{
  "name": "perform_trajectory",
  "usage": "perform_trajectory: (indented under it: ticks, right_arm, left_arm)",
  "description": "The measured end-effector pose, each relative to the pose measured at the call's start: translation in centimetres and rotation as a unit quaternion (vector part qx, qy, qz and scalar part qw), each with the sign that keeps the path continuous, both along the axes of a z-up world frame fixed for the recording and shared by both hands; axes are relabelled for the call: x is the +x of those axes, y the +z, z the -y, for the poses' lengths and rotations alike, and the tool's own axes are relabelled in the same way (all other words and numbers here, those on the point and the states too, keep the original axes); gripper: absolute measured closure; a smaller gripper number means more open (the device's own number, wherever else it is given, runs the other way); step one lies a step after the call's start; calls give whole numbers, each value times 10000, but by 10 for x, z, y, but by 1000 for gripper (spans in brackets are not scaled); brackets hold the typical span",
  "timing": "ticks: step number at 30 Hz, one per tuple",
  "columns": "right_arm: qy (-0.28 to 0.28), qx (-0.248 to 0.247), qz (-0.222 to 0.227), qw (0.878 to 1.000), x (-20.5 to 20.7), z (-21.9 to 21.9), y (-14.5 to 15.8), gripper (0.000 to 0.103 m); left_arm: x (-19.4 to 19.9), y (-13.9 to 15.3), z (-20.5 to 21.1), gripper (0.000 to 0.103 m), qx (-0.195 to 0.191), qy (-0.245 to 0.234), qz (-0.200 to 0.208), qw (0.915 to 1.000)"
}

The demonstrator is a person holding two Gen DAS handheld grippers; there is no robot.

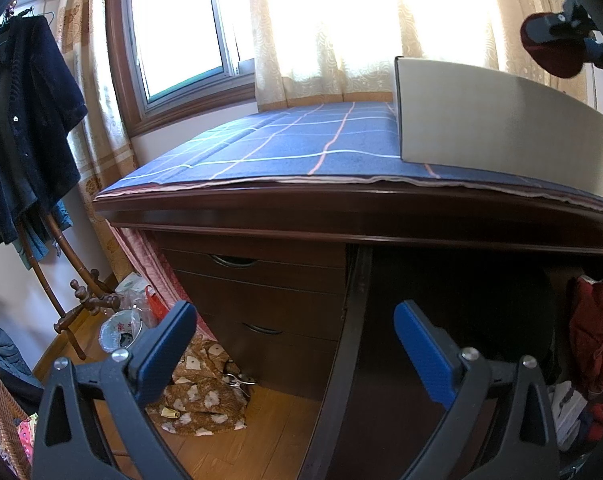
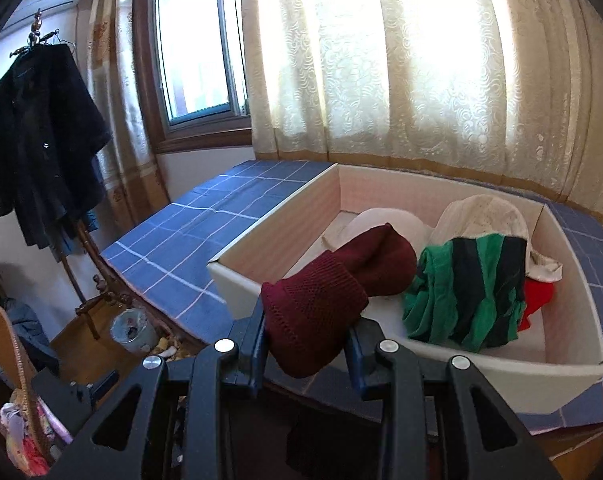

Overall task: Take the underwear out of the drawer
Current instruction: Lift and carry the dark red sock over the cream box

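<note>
Dark wood makes up the desk (image 1: 341, 208) in front of me, its top covered by a blue checked cloth (image 1: 285, 140) that runs back to the window (image 1: 181, 32) and the cream curtains (image 2: 381, 72). On that cloth sits a white box (image 2: 237, 280), open at the top, standing toward the right end of the desk. Inside it lie a green and navy striped garment (image 2: 461, 292), a cream cloth (image 2: 481, 212) behind that, a pale rounded piece (image 2: 381, 216) to the left and a bit of red fabric (image 2: 537, 296) at the right.

Under the desk top, at the right in the left wrist view, the open drawer (image 1: 557, 280) shows a heap of red clothing (image 1: 593, 332) with some white and blue pieces below it. To its left are closed drawer fronts (image 1: 261, 292) with curved handles.

A dark coat (image 1: 25, 128) hangs from a wooden stand at the far left, and a brown spotted cloth (image 1: 205, 392) lies on the wood floor beside a small bin (image 1: 119, 330).

My right gripper (image 2: 307, 344) is clamped on a maroon knitted piece of underwear (image 2: 325, 304), which bulges up between the blue pads and droops forward over the near edge of the white box. My left gripper (image 1: 293, 340) is spread wide with nothing between its fingers, pointing at the desk's drawers.
</note>
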State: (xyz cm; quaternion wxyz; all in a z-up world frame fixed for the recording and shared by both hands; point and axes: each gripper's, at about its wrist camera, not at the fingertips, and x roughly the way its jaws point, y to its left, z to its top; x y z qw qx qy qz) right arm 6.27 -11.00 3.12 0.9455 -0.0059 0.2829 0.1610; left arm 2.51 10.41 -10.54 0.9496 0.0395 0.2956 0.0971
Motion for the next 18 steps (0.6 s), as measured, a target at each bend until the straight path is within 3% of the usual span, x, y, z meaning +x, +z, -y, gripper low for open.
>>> perform_trajectory:
  ticks: [18]
  right_arm:
    - [-493,-194,-14,9986,46,6,0,68]
  left_arm:
    - [0,0,0,2,-10,3,4,10000]
